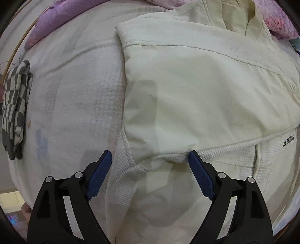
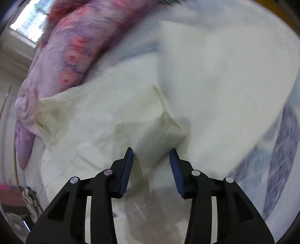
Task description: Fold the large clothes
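Observation:
A cream jacket (image 1: pixel 196 97) lies spread on a white bed cover (image 1: pixel 75 90), partly folded, with ribbed seams and a small black logo at the right. My left gripper (image 1: pixel 150 155) is open, its blue pads just above the jacket's ribbed lower seam (image 1: pixel 165 157). In the right wrist view the same cream jacket (image 2: pixel 131 116) fills the middle, blurred. My right gripper (image 2: pixel 151 152) is open over a raised fold of the fabric (image 2: pixel 168 123). Neither gripper holds cloth.
A purple and pink quilt (image 1: pixel 56 16) is bunched along the far side; it also shows in the right wrist view (image 2: pixel 71 52). A black and white checked cloth (image 1: pixel 15 108) lies at the bed's left edge. A window (image 2: pixel 30 20) is beyond.

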The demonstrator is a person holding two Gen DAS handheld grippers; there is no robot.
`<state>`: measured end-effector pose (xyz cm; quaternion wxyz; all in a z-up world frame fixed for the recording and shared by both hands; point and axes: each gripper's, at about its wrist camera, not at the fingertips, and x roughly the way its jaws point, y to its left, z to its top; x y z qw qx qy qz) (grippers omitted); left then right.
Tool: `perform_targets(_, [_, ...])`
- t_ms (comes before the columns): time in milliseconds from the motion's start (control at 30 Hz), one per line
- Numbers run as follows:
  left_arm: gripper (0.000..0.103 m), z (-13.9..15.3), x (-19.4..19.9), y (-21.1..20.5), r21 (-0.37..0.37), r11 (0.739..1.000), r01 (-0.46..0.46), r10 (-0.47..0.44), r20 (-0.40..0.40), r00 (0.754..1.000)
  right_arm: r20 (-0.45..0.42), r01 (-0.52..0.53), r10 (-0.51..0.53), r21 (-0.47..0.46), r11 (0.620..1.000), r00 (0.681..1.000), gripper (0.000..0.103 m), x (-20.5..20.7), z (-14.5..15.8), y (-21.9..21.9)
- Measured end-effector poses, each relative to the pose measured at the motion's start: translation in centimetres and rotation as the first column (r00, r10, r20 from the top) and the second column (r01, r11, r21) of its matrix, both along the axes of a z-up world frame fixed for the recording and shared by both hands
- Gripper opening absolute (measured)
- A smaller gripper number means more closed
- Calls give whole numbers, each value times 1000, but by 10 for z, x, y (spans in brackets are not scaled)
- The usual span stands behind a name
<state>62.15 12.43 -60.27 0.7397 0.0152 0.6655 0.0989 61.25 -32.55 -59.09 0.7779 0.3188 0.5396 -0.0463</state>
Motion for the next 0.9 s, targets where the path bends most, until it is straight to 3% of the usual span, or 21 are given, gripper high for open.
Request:
perform_targets(100, [85,10,-1,-4,29,1000,-11,10,17,1000,73,27,-27,3,1000,997,44,-17,23,-27])
perform_targets(133, [85,16,-1,-5,28,999,-21,20,28,999,88,48,-47,-7,999,995,52,-23,29,-35])
perform_targets(167, [85,22,-1,-5,27,999,-32,31,40,999,105,83,-81,-13,996,991,58,-29,34,-50])
perform_targets(233, [85,36,-2,-7,21,998,-55,54,70,996,118,185,-183,-8,983,976,59,-45,38,-86])
perform_targets(333, [85,58,-2,-13,-17,997,-72,73,105,992,80,385,-387,38,922,919,60,-64,20,-149])
perform_targets(400, [85,70,-1,-21,-48,996,-72,78,135,988,60,505,-511,89,858,857,60,-74,3,-189])
perform_targets(467, [85,77,2,-25,-76,995,-70,80,138,987,52,571,-580,121,812,813,60,-75,-11,-214])
perform_targets(567, [85,85,3,-31,-97,994,-56,70,149,986,13,624,-647,253,740,762,60,-69,-39,-241])
perform_targets(633, [85,87,4,-32,-113,992,-50,67,156,985,-6,636,-666,303,710,746,55,-60,-49,-249])
perform_targets(667, [85,87,5,-33,-122,991,-52,71,155,985,32,623,-665,318,715,746,27,-57,-45,-251])
perform_targets(700, [85,87,5,-33,-128,990,-56,76,157,985,51,599,-646,327,731,762,7,-51,-41,-253])
perform_targets(733, [85,87,5,-35,-134,989,-62,83,159,984,66,585,-628,299,754,775,3,-48,-34,-251])
perform_targets(767, [85,87,5,-36,-143,987,-69,91,158,983,113,542,-582,257,800,805,3,-44,-18,-251])
perform_targets(800, [85,85,5,-32,-149,986,-71,95,159,983,194,457,-485,173,872,853,3,-33,8,-239])
perform_targets(867, [85,86,4,-33,-167,983,-78,107,168,980,301,300,-312,88,950,901,3,-14,50,-209])
perform_targets(900, [85,87,3,-33,-174,982,-80,111,175,978,367,194,-198,47,980,909,3,-3,77,-182])
